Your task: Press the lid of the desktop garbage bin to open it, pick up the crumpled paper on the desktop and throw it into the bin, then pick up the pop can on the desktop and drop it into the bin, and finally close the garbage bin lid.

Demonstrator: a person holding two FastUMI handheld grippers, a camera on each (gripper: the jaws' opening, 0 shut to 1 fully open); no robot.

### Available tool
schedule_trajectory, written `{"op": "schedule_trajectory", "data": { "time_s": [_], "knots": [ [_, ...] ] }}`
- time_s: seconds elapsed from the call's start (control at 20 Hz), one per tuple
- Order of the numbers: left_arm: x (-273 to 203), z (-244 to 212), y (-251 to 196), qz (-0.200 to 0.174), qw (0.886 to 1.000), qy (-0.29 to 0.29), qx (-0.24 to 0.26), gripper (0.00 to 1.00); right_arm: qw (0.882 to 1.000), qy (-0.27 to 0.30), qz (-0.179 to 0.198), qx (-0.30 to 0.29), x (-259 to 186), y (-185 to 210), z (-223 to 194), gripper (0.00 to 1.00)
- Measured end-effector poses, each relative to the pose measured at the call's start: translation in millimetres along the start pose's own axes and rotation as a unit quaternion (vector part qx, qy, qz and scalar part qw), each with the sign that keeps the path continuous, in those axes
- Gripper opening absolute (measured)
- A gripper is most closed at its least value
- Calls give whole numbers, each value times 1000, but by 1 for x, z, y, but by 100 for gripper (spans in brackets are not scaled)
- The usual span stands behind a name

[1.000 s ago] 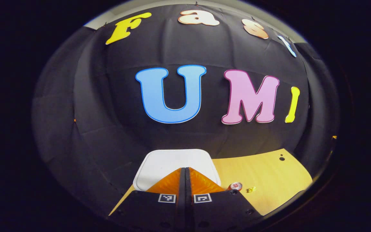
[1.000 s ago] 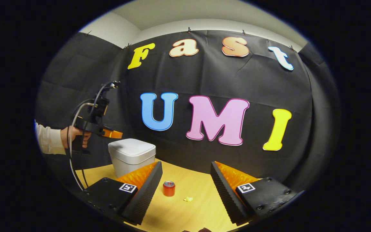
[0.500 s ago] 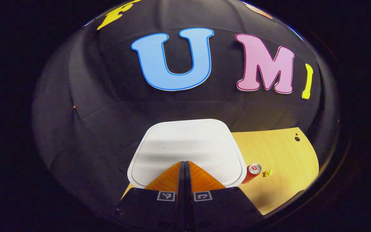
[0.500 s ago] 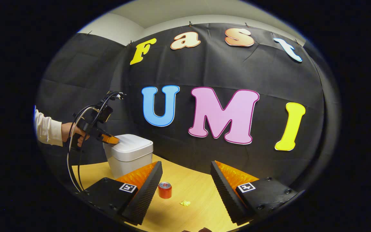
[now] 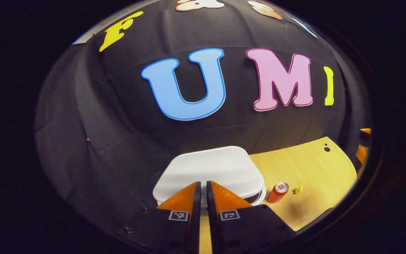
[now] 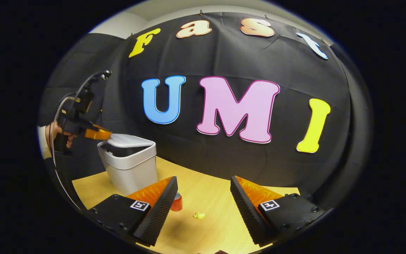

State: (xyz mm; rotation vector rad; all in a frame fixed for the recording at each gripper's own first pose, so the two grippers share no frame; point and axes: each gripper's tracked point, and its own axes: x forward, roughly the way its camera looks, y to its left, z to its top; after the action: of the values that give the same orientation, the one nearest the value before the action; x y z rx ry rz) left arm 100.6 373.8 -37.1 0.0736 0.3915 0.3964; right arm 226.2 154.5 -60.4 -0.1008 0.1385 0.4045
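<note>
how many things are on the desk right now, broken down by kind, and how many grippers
garbage bin, lid lifted: 1
pop can: 1
crumpled paper: 1
grippers, left gripper and right gripper: 2
total: 5

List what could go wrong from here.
1. The lid is only partly raised, and the left tongs sit at its edge; it may drop shut again.
2. The paper is small and flat on the table; the open right tongs might slip over it.
3. The can stands close by and could get knocked over.
</note>
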Motion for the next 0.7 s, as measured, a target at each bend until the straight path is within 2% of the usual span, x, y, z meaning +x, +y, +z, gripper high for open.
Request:
{"op": "schedule_trajectory", "data": {
  "time_s": [0.1, 0.15, 0.25, 0.3, 0.45, 0.55, 0.6, 0.7],
  "knots": [
    [-26, 13, 3, 1, 1000, -22, -15, 30, 1000, 3, 14, -1, 14, 5, -6, 97],
    [-40, 19, 0, -5, 999, -36, -18, 41, 1000, 7, 21, 0, 25, 6, -12, 96],
    [-72, 28, 0, -7, 998, -65, -9, 66, 999, 35, 11, 1, 51, -6, -32, 97],
    [-87, 33, 6, 7, 997, -79, -5, 67, 999, 47, 7, 5, 61, -10, -39, 97],
    [-129, 35, 12, 40, 992, -111, -34, 94, 996, 86, 7, 16, 90, -14, -68, 97],
    [-154, 25, 12, 45, 991, -113, -57, 95, 992, 125, 10, 30, 111, -12, -96, 97],
    [-172, 16, -1, 20, 991, -110, -68, 96, 989, 144, 10, 34, 120, -10, -111, 97],
    [-200, 6, 2, 33, 991, -119, -59, 96, 985, 169, 15, 31, 133, -10, -131, 98]
  ]
}}
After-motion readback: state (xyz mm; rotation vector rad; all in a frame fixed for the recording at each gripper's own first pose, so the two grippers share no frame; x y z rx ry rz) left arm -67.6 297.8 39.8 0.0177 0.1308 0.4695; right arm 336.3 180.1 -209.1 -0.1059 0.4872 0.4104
